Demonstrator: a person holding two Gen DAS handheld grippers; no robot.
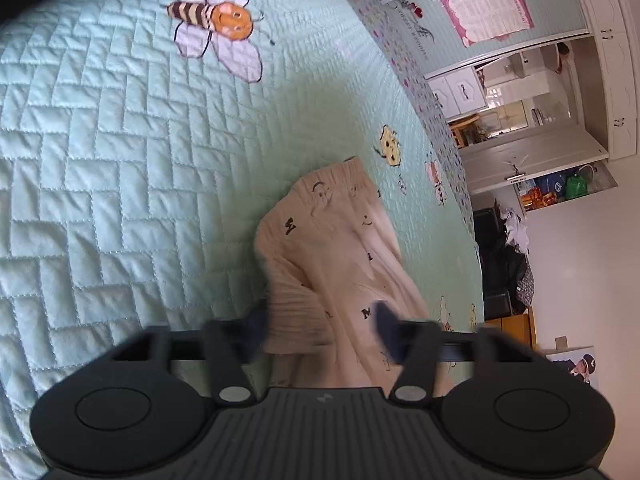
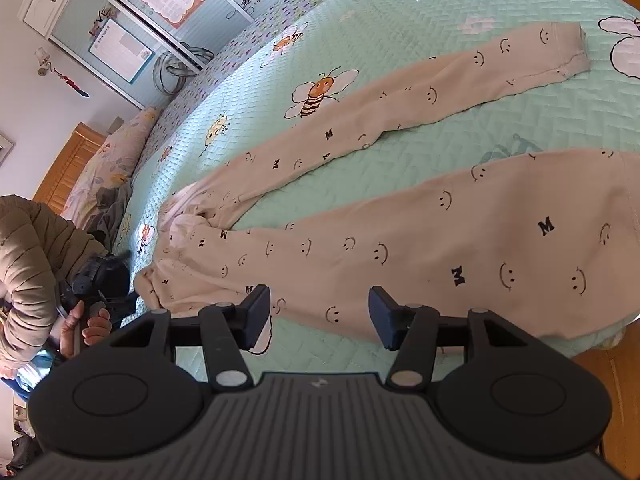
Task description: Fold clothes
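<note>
Cream pants (image 2: 400, 248) printed with smiley faces and letters lie spread on the mint quilted bedspread (image 2: 400, 160), both legs stretched toward the right. My right gripper (image 2: 320, 312) hovers open over the near leg by the bed's edge, holding nothing. In the left wrist view a bunched end of the pants (image 1: 340, 248) rises from the bedspread (image 1: 120, 160). My left gripper (image 1: 320, 324) has a ribbed fold of that cloth between its blurred fingers, which stand apart and do not visibly pinch it.
A person in a puffy beige jacket (image 2: 32, 264) stands at the bed's left side, hand (image 2: 92, 324) on the other gripper's handle. Pillows (image 2: 108, 168) and a wooden headboard (image 2: 68, 160) lie beyond. Wardrobe doors (image 1: 500, 20) and the wooden floor (image 2: 616, 380) border the bed.
</note>
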